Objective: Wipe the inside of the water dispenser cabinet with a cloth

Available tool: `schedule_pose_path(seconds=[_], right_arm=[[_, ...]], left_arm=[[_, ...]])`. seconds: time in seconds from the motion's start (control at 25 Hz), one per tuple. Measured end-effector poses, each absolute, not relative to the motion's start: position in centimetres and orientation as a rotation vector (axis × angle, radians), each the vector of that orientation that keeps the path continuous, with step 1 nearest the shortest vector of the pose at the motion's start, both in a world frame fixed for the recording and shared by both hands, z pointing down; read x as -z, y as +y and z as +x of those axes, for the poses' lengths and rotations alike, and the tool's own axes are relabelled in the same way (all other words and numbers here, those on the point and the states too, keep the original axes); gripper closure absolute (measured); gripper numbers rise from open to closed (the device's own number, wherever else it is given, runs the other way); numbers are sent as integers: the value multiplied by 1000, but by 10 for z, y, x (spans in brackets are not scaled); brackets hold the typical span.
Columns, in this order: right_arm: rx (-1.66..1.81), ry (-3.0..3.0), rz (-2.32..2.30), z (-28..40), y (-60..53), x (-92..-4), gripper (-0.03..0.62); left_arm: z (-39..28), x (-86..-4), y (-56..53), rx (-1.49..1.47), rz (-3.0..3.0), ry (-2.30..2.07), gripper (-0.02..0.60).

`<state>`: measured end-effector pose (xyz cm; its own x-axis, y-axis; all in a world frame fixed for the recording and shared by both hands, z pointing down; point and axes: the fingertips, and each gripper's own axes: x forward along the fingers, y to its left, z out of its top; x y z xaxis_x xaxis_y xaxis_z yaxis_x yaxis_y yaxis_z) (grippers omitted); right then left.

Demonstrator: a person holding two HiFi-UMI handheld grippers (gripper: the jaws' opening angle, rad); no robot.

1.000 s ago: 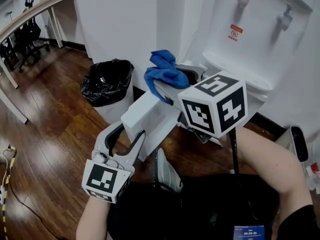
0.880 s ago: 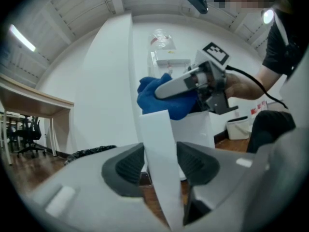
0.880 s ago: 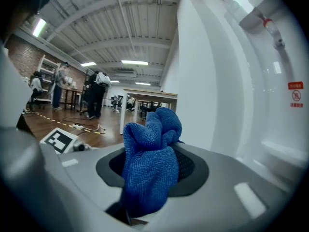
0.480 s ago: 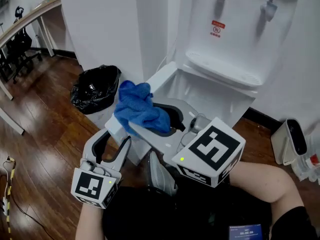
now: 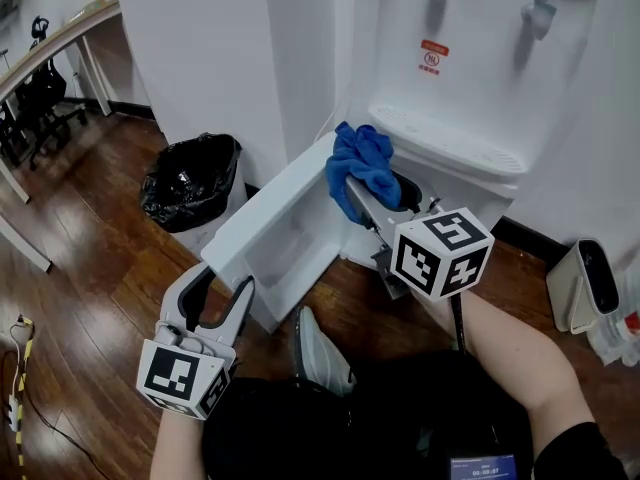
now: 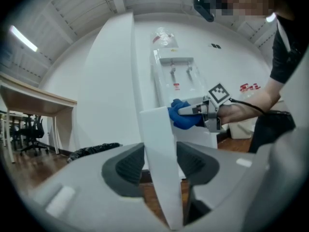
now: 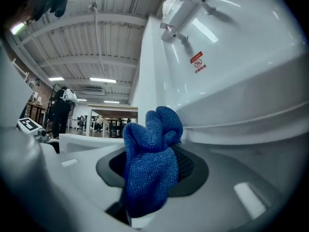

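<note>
We list: water dispenser (image 5: 470,88); its open cabinet door (image 5: 290,218), edge pinched in our left gripper (image 5: 225,280); right gripper (image 5: 375,203) clamped on the blue cloth (image 5: 360,158) at the cabinet mouth — soft, light, limp, best gripped by a bunched fold.

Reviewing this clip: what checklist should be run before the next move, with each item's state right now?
1. Blue microfibre cloth clamped in right gripper: ok.
2. White cabinet door swung open: ok.
3. Left gripper pinching that door's edge: ok.
4. Cloth level with the opening under the white water dispenser and its drip tray: ok.
5. Cloth touching an inner wall: cannot tell.
</note>
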<state>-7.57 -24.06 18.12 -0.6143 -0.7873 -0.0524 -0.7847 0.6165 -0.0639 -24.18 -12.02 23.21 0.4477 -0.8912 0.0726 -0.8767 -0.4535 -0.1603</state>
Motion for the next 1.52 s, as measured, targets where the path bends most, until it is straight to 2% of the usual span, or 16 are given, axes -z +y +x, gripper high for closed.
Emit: schedule_pose_path(seconds=[0.28,0.4,0.6,0.84,0.96,1.08,1.28,1.52], right_arm=[[174,2741,-1485,-68,-272,-222,422],[159,2745,-1413,-79,-263,-211,422],[-36,2883,-1155,-139,-200,-180,425],[-188,3138,-606,-235,-92,-184,427],[-255,3161,-515,-253,-74,-187,427],[-250,3107,-683,-230,-114,-194,427],[-228,2893,-1355,-120,-234,-210,427],[-128,2760,-1707,-45,-277,-238,427]], left_arm=[[-247,-235,-124,228,-2597,1637,379],[-246,-234,-125,214,-2606,1626,380],[-253,-239,-130,227,-2608,1647,381],[-262,-253,-138,270,-2642,1700,385],[-267,-265,-141,288,-2646,1698,385],[-270,-268,-142,311,-2654,1731,391],[-273,-270,-144,304,-2651,1729,391],[-270,-269,-145,305,-2652,1725,391]])
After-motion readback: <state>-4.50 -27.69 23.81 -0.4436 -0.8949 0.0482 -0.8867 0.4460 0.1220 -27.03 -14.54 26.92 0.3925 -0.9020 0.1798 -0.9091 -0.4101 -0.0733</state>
